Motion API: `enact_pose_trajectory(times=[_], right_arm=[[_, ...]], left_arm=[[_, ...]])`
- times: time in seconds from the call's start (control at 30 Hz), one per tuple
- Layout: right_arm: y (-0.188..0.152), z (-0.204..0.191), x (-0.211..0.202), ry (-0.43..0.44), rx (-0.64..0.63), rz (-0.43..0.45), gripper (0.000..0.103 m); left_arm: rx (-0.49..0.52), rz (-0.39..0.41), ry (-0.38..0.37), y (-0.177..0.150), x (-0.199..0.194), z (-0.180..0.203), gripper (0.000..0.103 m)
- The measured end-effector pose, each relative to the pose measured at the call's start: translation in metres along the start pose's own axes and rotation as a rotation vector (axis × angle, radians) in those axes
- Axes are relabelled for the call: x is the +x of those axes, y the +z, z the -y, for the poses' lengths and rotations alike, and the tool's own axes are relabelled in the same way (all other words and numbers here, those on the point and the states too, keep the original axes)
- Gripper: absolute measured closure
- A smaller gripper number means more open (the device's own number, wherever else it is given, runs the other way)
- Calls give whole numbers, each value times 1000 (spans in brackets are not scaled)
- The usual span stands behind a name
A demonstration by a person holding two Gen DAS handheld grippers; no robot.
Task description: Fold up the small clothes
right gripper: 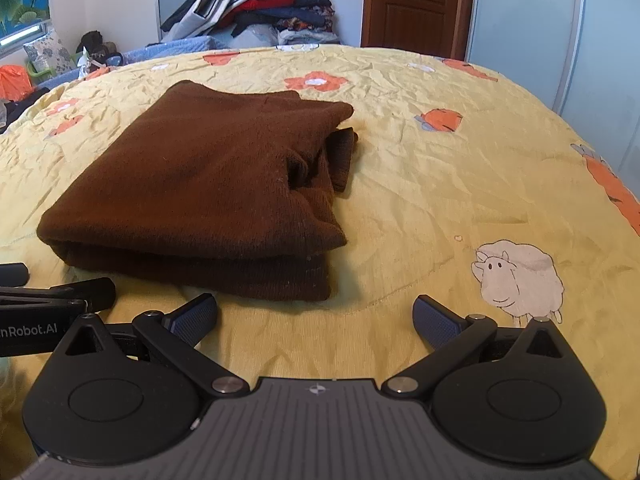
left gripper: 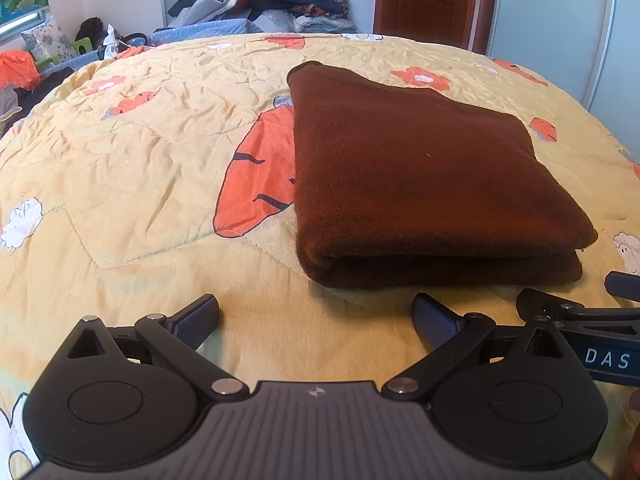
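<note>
White letters "DAS" stand on the black body of the right gripper (left gripper: pixel 576 312), seen at the right edge of the left wrist view. White lettering "nRobot.AI", cut off at the frame's edge, stands on the black body of the left gripper (right gripper: pixel 52 280) in the right wrist view.

Brightness: bright, even daylight in both views.
Source: window (left gripper: pixel 24 20) at far left, pale and near blown out.
Shadows: soft and short, under the near edge of the cloth (left gripper: pixel 420 168); faint in the creases of the bed (left gripper: pixel 132 152).
Glare: small highlights on gripper rivets; mild sheen on the door (right gripper: pixel 412 0).
Focus: sharp at centre; clothes pile (right gripper: pixel 256 4) slightly soft.
Distortion: strong fisheye, bed edge bowed, dark upper corners.
</note>
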State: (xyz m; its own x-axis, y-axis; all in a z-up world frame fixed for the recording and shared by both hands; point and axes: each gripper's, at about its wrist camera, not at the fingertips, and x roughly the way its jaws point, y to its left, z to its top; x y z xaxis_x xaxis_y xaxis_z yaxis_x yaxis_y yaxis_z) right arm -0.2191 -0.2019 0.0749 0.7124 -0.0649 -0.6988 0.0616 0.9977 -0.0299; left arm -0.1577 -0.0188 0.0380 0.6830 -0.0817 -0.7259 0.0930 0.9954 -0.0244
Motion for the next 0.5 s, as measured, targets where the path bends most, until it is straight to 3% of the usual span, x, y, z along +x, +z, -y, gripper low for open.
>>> enact_pose_trajectory(times=[0.17, 0.5], right_arm=[[10, 0, 3, 2, 0, -66, 0], [10, 1, 4, 1, 0, -73, 0]], left_arm=[[-5, -8, 1, 2, 1, 1, 0], [-5, -8, 2, 2, 1, 1, 0]])
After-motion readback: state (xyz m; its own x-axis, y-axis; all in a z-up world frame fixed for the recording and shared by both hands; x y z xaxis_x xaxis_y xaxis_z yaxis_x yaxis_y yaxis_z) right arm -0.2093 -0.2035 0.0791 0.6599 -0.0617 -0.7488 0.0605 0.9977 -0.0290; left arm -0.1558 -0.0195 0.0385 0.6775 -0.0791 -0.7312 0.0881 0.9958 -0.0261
